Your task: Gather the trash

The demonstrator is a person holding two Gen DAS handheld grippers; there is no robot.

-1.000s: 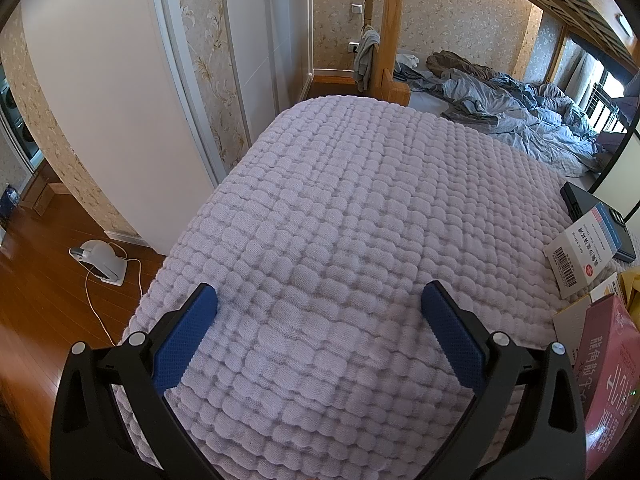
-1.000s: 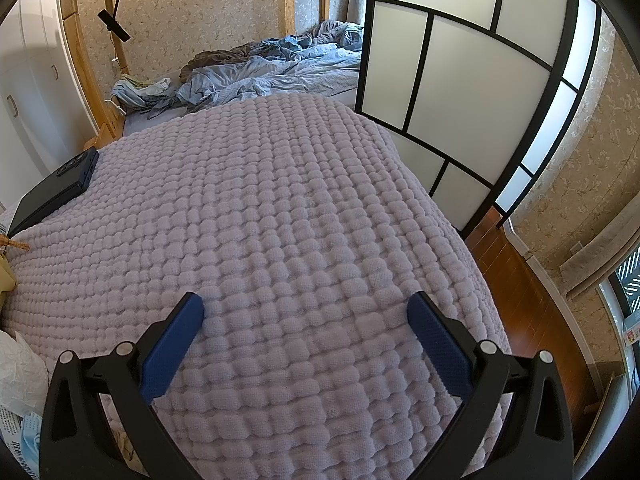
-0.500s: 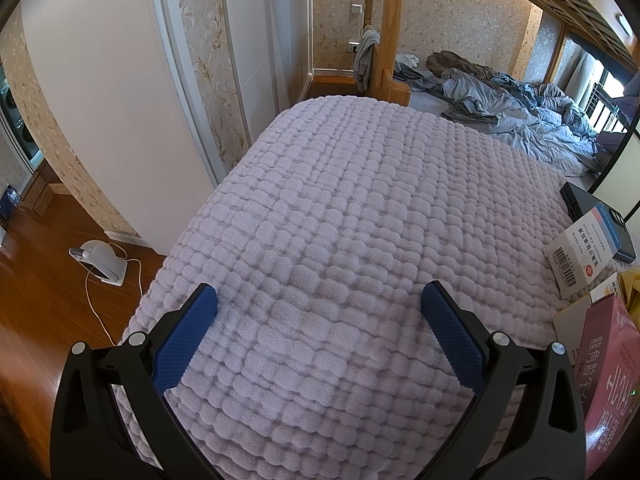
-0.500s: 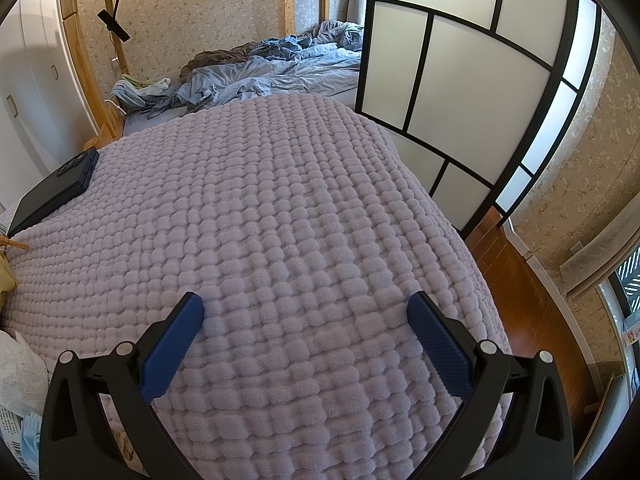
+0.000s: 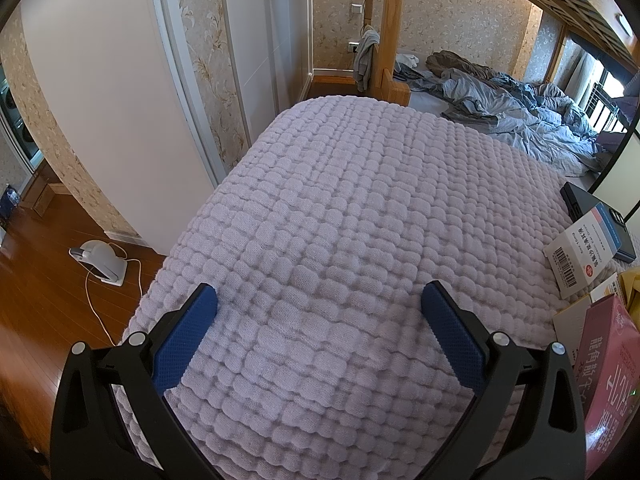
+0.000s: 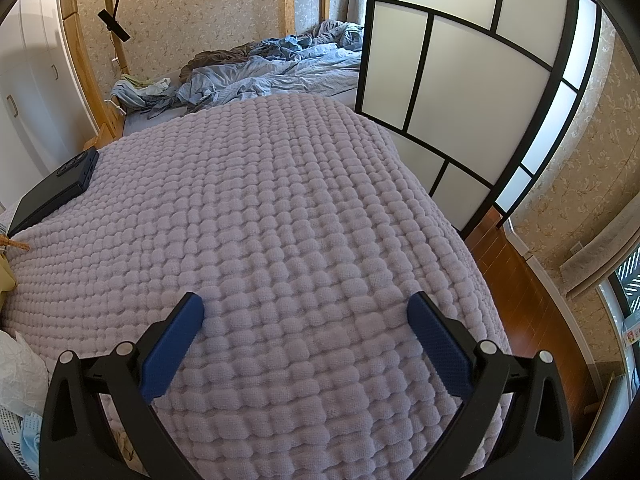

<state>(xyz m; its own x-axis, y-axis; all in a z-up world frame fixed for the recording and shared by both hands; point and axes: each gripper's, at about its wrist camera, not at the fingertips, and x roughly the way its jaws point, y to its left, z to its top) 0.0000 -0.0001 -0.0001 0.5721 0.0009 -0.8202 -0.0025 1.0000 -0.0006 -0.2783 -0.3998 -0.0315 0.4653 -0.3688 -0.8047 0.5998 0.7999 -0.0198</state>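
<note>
Left claw [image 5: 320, 296] hangs wide over the bed's near edge, nothing between its blue pads [image 5: 188, 336], and right claw [image 6: 306, 306] is spread just as wide, empty too. Neither has budged since a second ago; same framing, same blanket [image 5: 360, 220] under both, nothing on the bed shifted.

Trash sits at the bed's right edge in the left view: a white box [image 5: 580, 252] with a barcode, a pink carton [image 5: 608, 392] cut off by the frame, a tan card flap [image 5: 570, 320] half buried between them, and something yellow [image 5: 632, 284] I can't make out. In the right view the same pile only peeks in at the bed's left edge: crinkled white plastic [image 6: 20, 372], a printed wrapper [image 6: 20, 432] clipped by the frame and partly behind the claw.

A dark flat case [image 6: 52, 196] lies at that left edge farther up, its end overlapped by the white box in the left view.

Blanket is lilac, thick, woven in puffy little squares, draping over the bed's rounded corner. Beyond the far edge, rumpled blue bedding [image 6: 272, 68]. Pads are dotted rubber on black plastic arms. Wooden floor [image 5: 48, 292] glossy, with a small white appliance [image 5: 100, 260] and its trailing cord.
</note>
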